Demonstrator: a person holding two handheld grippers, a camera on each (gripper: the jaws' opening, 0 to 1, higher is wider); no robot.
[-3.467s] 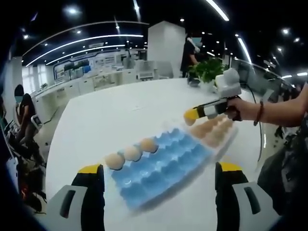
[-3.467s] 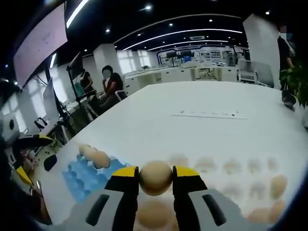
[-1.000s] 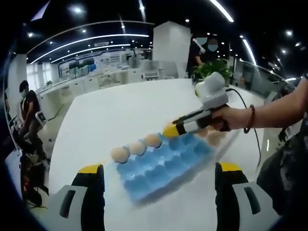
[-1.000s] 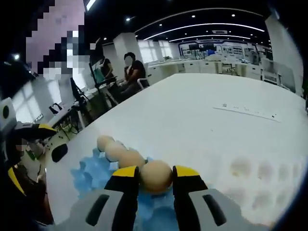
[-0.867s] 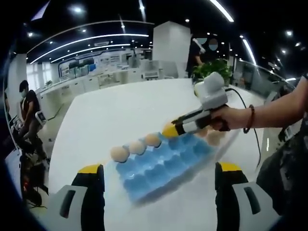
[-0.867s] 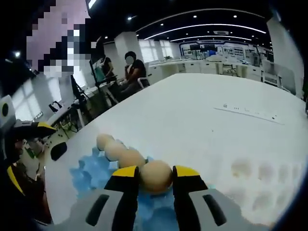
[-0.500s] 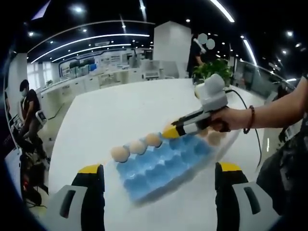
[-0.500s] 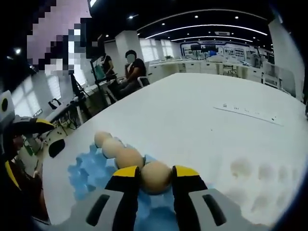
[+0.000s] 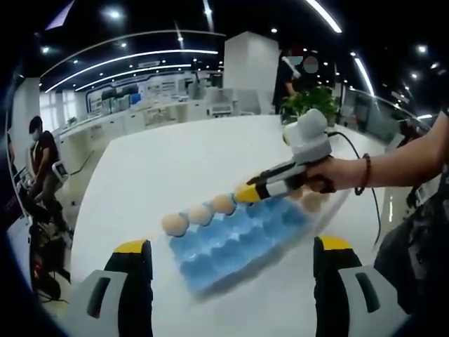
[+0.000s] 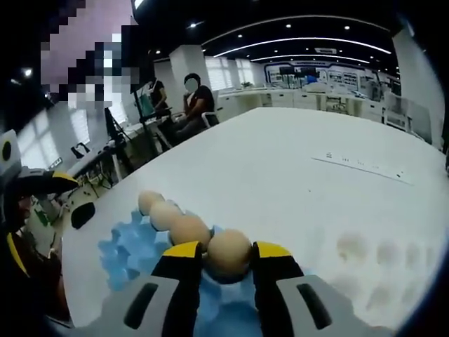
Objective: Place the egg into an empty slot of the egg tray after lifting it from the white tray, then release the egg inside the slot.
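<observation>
R gripper (image 10: 228, 261), yellow-tipped jaws, pinches one tan egg (image 10: 229, 253) betw. its pads, right over the blue moulded egg tray (image 10: 130, 249) at the near end of the egg row. Three more tan eggs sit in a line in the tray's edge slots: one (image 10: 190, 229) touching/just beside the held egg, then a second (image 10: 165, 214), then a third (image 10: 148, 201) farthest off. In the left gripper view same tray (image 9: 238, 239) lies on the white round-edged table (image 9: 161, 168); the 3 seated eggs (image 9: 200, 214) run along its far-left edge, and R gripper (image 9: 245, 193) comes in from the right, held by a hand (image 9: 330, 174) w/ a dark wristband, tip down at the slot next after the third egg; held egg hidden there by the yellow tips. L gripper (image 9: 228, 281) jaws spread wide, nothing betw. them, hanging near the tray's close end. White tray (image 10: 372, 256) w/ round dimples shows faintly to the right in the right gripper view; its contents too blurred to count. A thin white strip w/ dark marks (image 10: 361, 168) lies farther out on the table.
</observation>
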